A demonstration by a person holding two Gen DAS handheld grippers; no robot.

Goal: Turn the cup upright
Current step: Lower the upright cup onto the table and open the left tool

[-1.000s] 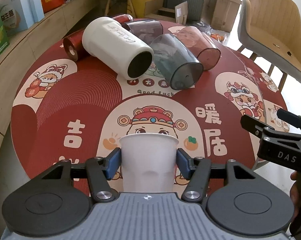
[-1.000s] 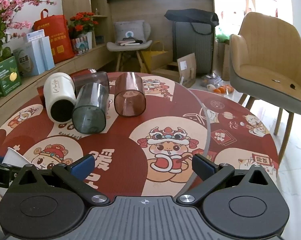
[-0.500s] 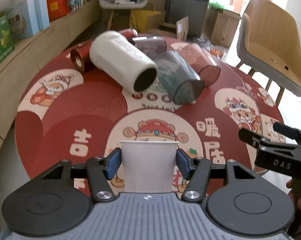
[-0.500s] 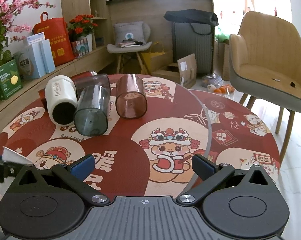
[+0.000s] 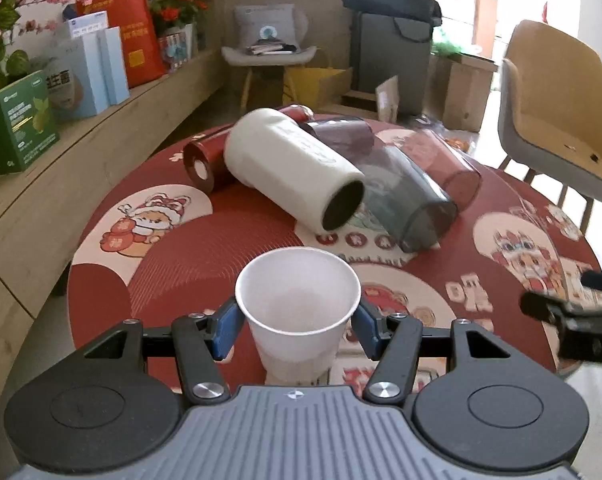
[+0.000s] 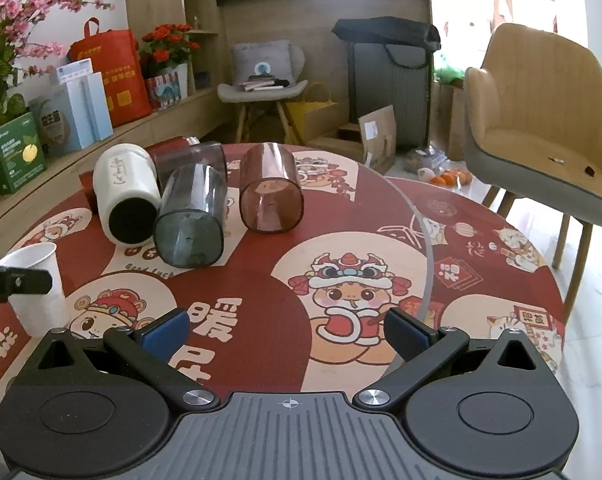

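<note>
Fingers (image 5: 225, 326) of L gripper (image 5: 297, 326) flank upright paper cup (image 5: 297, 312).

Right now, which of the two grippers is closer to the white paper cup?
The left. The left gripper has the paper cup between its jaws, which sit close by its sides. The right gripper hangs open over the table, off to the cup's right.

White paper cup (image 5: 297, 312) stands upright, mouth up, on table.
</note>
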